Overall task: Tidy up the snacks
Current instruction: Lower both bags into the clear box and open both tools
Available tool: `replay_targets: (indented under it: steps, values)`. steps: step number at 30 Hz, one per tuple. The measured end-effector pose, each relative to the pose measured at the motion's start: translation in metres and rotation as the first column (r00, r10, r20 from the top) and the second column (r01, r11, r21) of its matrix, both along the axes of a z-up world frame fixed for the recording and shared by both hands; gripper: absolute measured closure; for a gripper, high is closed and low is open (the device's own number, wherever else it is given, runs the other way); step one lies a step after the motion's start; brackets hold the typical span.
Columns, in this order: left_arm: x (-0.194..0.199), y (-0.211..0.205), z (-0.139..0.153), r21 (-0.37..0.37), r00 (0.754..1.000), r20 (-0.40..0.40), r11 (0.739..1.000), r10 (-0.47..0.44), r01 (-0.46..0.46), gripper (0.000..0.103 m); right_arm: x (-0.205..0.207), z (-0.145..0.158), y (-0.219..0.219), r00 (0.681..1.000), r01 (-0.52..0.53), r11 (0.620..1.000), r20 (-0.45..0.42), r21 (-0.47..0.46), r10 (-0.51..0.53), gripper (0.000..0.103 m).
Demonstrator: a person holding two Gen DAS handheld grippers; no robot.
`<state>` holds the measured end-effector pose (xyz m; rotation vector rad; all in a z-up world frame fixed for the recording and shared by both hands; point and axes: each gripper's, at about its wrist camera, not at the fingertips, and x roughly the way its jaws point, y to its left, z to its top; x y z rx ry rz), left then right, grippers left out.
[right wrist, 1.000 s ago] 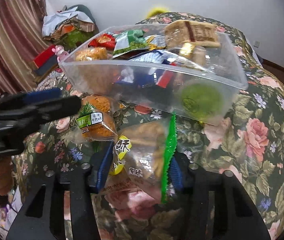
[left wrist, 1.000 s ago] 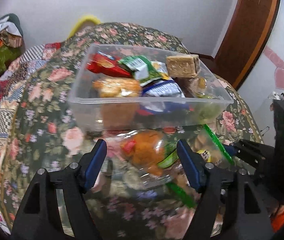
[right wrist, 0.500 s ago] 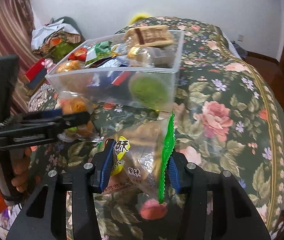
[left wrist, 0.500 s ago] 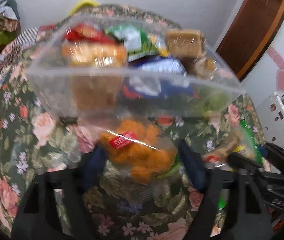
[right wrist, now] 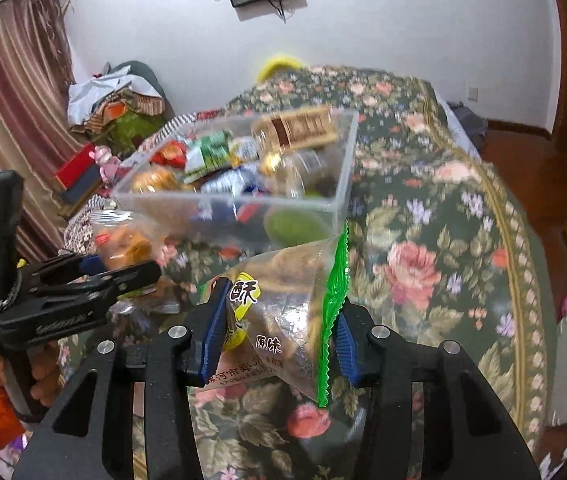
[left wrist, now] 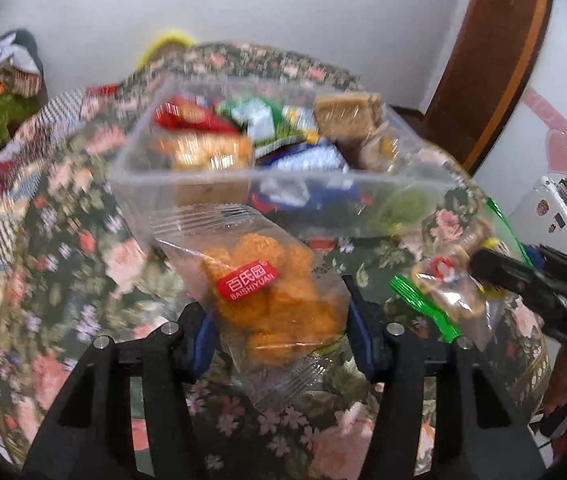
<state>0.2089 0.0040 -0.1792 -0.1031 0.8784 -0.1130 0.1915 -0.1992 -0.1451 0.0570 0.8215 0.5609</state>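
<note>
A clear plastic box (left wrist: 243, 188) full of wrapped snacks sits on the floral tablecloth; it also shows in the right wrist view (right wrist: 323, 200). My left gripper (left wrist: 281, 330) is shut on a clear bag of orange cakes (left wrist: 267, 292) with a red label, held above the cloth in front of the box. My right gripper (right wrist: 279, 328) is shut on a clear, green-edged pastry bag (right wrist: 283, 304), held up near the box's right corner. That bag shows at the right of the left wrist view (left wrist: 443, 284).
The floral tablecloth (right wrist: 423, 272) covers a round table that drops away at the right. A heap of clothes (right wrist: 115, 108) and curtains (right wrist: 11, 120) stand at the back left. A wooden door (left wrist: 491, 60) stands at the back right.
My left gripper has closed on the orange cake bag and lifted it off the cloth. My right gripper has risen and drawn back with the pastry bag.
</note>
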Motion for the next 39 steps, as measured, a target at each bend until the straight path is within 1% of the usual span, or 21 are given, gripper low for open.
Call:
replay_targets:
  steps: [4, 7, 9, 14, 17, 21, 26, 29, 31, 35, 37, 39]
  values:
    - [-0.009, 0.004, 0.027, 0.009, 0.998, 0.068, 1.0, -0.006, 0.005, 0.048, 0.005, 0.016, 0.004, 0.999, -0.002, 1.0, 0.046, 0.021, 0.001, 0.06]
    - [-0.007, 0.01, 0.047, -0.009, 0.994, 0.109, 1.0, -0.001, 0.002, 0.048, 0.011, 0.029, 0.009, 0.997, -0.001, 0.999, 0.077, 0.033, -0.002, 0.06]
    - [-0.002, 0.014, 0.059, -0.014, 0.991, 0.13, 1.0, 0.005, -0.004, 0.048, 0.015, 0.034, 0.014, 0.996, 0.001, 0.999, 0.092, 0.04, -0.005, 0.06]
    - [0.018, 0.024, 0.074, -0.027, 0.988, 0.156, 1.0, 0.014, -0.01, 0.047, 0.03, 0.045, 0.027, 0.992, 0.006, 0.999, 0.128, 0.053, -0.013, 0.06]
    - [0.031, 0.029, 0.073, -0.025, 0.988, 0.155, 1.0, 0.019, -0.015, 0.047, 0.042, 0.044, 0.036, 0.992, 0.008, 0.998, 0.127, 0.062, -0.016, 0.06]
    - [0.057, 0.035, 0.065, -0.039, 0.992, 0.124, 0.999, 0.014, -0.01, 0.047, 0.064, 0.035, 0.047, 0.992, 0.034, 0.998, 0.122, 0.054, -0.04, 0.06]
    - [0.089, 0.036, 0.048, -0.01, 0.995, 0.096, 1.0, 0.012, -0.011, 0.047, 0.086, 0.025, 0.054, 0.993, 0.07, 0.997, 0.091, 0.036, -0.073, 0.06]
    - [0.104, 0.039, 0.038, -0.033, 0.997, 0.078, 0.999, 0.021, -0.019, 0.047, 0.093, 0.021, 0.057, 0.992, 0.07, 0.997, 0.102, 0.03, -0.073, 0.06]
    - [0.109, 0.039, 0.032, -0.035, 0.996, 0.086, 0.999, 0.024, -0.021, 0.047, 0.094, 0.02, 0.06, 0.99, 0.069, 0.997, 0.119, 0.019, -0.07, 0.06]
    - [0.116, 0.032, 0.023, -0.011, 0.997, 0.077, 1.0, 0.028, -0.027, 0.046, 0.093, 0.015, 0.065, 0.992, 0.043, 0.999, 0.119, 0.006, -0.044, 0.06]
    - [0.114, 0.03, 0.023, 0.008, 0.996, 0.081, 0.999, 0.031, -0.032, 0.043, 0.091, 0.015, 0.067, 0.992, 0.029, 1.0, 0.119, -0.009, -0.027, 0.059]
    - [0.113, 0.028, 0.022, 0.026, 0.998, 0.065, 0.999, 0.025, -0.027, 0.039, 0.09, 0.017, 0.067, 0.992, 0.03, 0.999, 0.12, -0.02, -0.028, 0.058]
